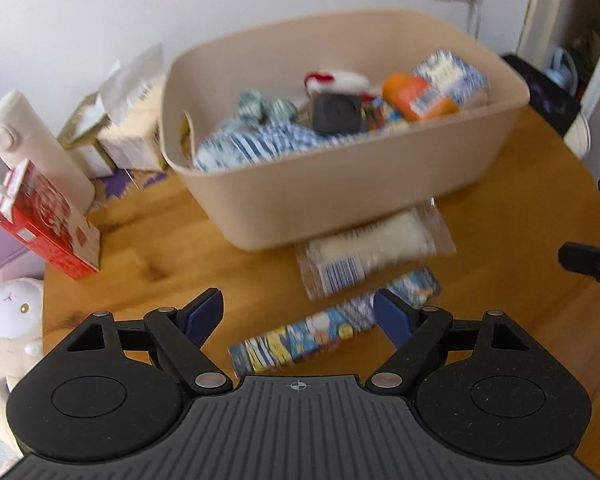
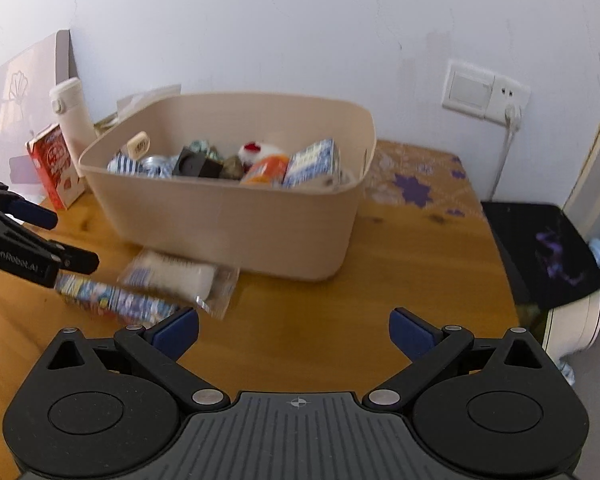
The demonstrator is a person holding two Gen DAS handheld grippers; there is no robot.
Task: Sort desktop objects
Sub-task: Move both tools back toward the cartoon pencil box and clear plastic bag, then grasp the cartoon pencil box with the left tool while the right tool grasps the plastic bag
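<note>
Wooden table (image 1: 140,240), blue snack pack (image 1: 332,328) just beyond wide-open empty left claw (image 1: 298,312), right claw (image 2: 294,330) open, empty.

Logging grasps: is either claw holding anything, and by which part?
Nothing is held. The left claw and right claw are both open and empty above the table.

left wrist: looks down, close over the table (image 1: 500,216) | right wrist: looks from farther back, right side | both see the bin (image 1: 340,200) (image 2: 236,216)

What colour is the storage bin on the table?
Beige; the bin shows most clearly in the right wrist view.
</note>
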